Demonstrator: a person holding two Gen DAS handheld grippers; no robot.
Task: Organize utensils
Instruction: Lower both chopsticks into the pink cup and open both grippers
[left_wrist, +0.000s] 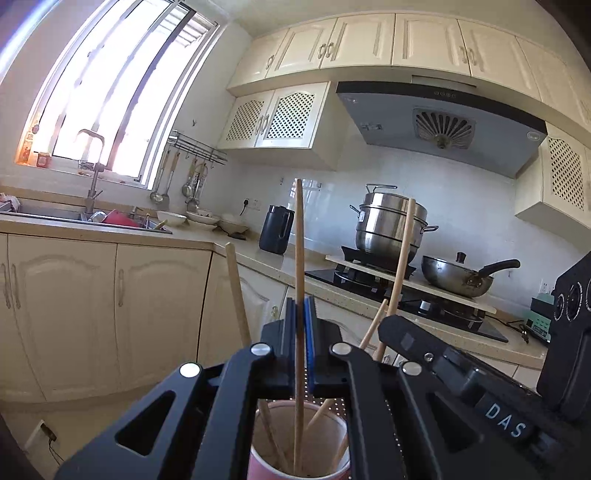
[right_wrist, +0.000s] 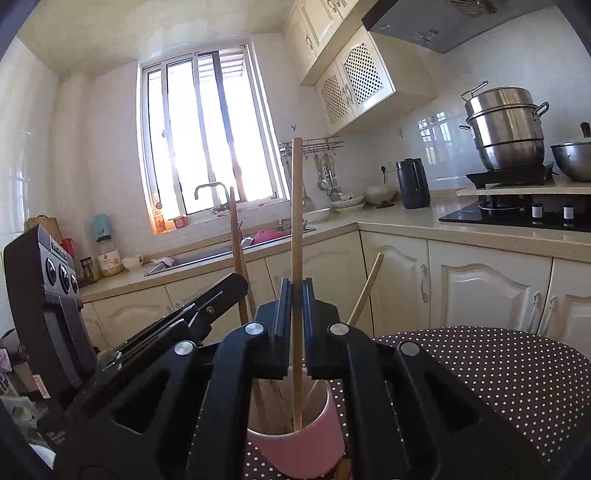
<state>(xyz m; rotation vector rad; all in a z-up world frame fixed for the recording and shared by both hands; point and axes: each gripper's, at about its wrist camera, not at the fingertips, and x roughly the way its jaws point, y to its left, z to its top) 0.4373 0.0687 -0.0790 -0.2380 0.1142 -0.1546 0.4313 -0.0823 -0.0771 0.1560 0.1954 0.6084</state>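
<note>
A steel steamer pot (left_wrist: 391, 225) sits beside a wok (left_wrist: 456, 275).

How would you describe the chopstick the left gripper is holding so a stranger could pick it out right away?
Start at the pink cup below the left gripper. Several wooden chopsticks stand in it, most leaning outward. The held chopstick is the one standing nearly upright, pinched between the jaws beside a blue pad, its tip rising above the others.

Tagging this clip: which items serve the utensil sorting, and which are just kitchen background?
Job: left tongs, right tongs, each gripping a wooden chopstick; pink cup.
Background: steamer pot, wok, black kettle, faucet.
</note>
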